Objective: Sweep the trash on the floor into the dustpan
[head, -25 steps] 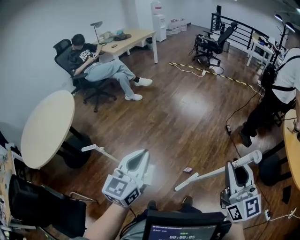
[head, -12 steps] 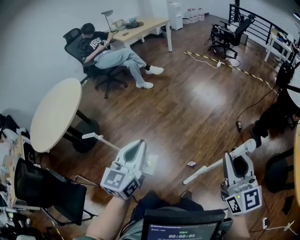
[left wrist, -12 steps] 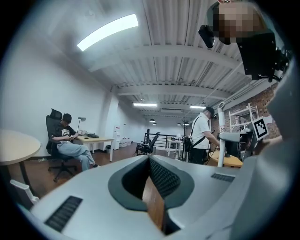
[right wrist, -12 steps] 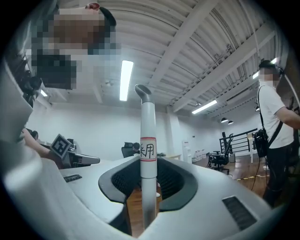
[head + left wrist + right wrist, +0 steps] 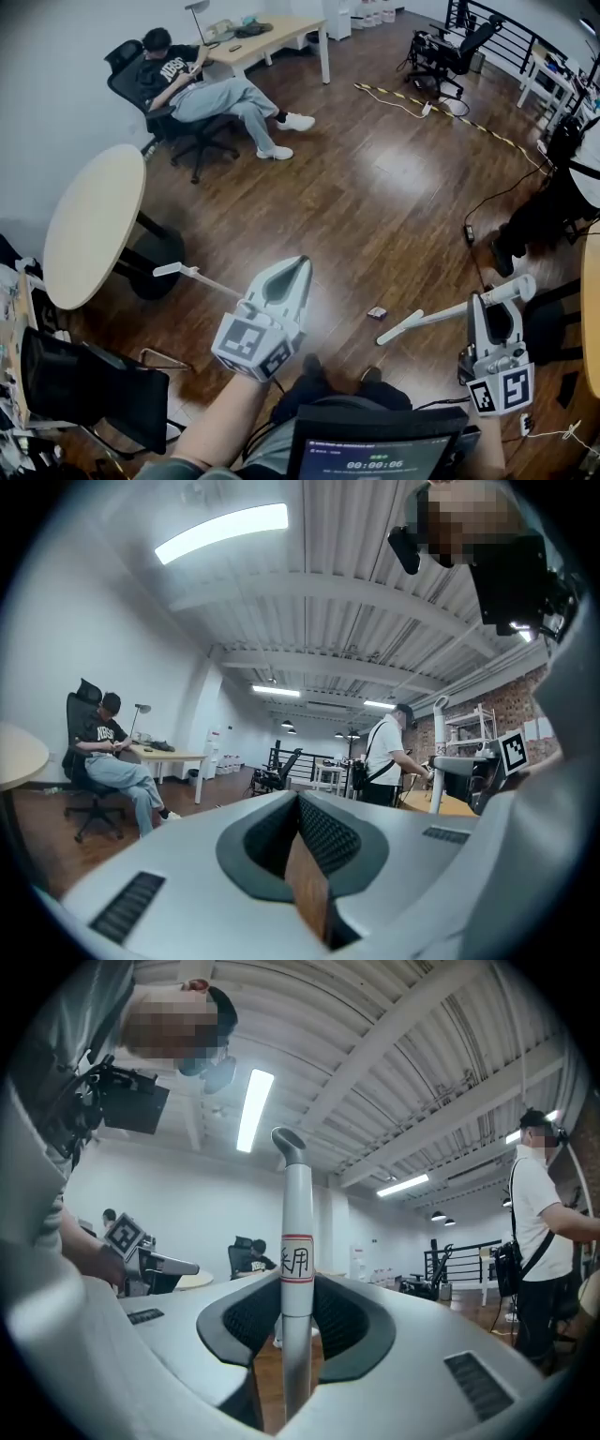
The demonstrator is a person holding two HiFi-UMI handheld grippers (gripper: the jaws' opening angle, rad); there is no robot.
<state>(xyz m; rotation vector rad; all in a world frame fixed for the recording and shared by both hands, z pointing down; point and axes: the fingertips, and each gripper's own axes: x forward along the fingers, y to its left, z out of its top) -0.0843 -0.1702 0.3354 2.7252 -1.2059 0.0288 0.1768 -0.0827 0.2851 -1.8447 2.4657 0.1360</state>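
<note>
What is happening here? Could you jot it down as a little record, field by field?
Setting: office, wooden floor
Right gripper: shut on a white pole, likely the broom's
Left gripper: jaws together, nothing seen between them
Trash: one small piece on the floor, near the pole's low end, not touching
Dustpan: not clearly visible
Bystander: seated person by a desk

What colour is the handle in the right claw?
White handle, red-edged label; right gripper view.
</note>
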